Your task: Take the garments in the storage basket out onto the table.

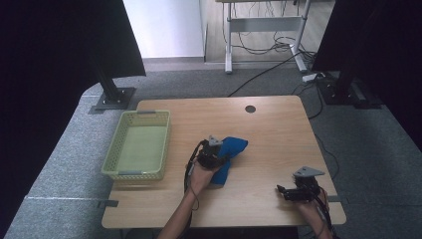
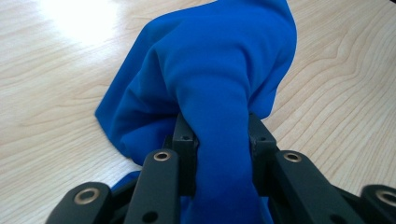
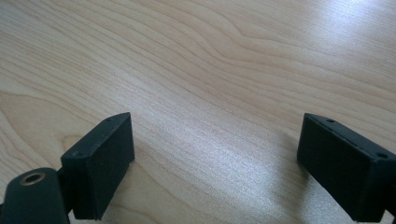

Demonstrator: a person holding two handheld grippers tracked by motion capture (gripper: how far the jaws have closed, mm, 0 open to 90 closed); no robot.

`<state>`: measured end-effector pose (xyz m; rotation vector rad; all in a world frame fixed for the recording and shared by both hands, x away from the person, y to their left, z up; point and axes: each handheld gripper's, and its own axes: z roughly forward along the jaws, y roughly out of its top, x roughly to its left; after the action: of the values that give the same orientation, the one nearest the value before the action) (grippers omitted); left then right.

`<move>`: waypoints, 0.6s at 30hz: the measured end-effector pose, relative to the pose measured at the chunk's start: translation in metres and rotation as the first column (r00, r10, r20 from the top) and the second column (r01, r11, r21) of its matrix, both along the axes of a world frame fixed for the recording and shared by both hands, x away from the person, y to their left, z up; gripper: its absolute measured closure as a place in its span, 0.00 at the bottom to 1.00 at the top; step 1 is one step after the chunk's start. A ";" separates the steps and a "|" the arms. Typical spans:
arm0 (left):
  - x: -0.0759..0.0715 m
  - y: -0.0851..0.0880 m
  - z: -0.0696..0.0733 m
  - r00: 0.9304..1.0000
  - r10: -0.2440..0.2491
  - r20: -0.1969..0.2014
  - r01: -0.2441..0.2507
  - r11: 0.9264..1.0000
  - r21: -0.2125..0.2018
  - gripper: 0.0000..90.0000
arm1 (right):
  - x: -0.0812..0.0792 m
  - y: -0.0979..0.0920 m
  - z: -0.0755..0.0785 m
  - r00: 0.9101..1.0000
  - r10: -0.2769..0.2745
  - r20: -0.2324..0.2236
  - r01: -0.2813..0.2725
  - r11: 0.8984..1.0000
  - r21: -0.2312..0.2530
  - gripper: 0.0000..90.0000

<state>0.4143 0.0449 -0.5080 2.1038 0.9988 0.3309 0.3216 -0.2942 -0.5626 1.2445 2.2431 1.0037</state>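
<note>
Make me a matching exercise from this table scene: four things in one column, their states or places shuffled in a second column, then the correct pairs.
Things:
1. blue cloth
2. basket
3. left gripper
4. right gripper

States:
A. jaws wide apart over bare wood
B. empty, at the table's left edge
C. bunched up, pinched between two jaws
D. shut on fabric

Pairs: 1-C, 2-B, 3-D, 4-A

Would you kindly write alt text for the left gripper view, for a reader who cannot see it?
The left gripper, seen along its two black jaws, is shut on a bunched fold of blue cloth. The rest of the cloth heaps up beyond the jaws on a light wooden table.
</note>
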 end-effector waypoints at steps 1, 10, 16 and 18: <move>0.000 -0.002 -0.002 1.000 -0.003 -0.003 0.003 1.000 0.001 0.79 | 0.000 0.000 0.000 1.000 0.000 0.000 0.000 1.000 0.000 0.12; 0.003 -0.013 -0.020 1.000 -0.014 -0.023 0.015 0.999 0.028 0.78 | 0.000 0.000 0.000 1.000 0.002 -0.001 -0.002 1.000 0.000 0.12; 0.005 -0.019 -0.030 1.000 -0.017 -0.025 0.019 0.998 0.058 0.77 | 0.000 0.000 0.000 1.000 0.002 -0.001 -0.002 1.000 0.001 0.12; 0.005 -0.020 -0.032 1.000 -0.016 -0.022 0.017 0.998 0.063 0.76 | 0.000 0.000 0.000 1.000 0.003 0.000 -0.003 1.000 0.001 0.12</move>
<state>0.4193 0.0244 -0.5401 2.1759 0.9948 0.3357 0.3215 -0.2940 -0.5626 1.2425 2.2455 1.0053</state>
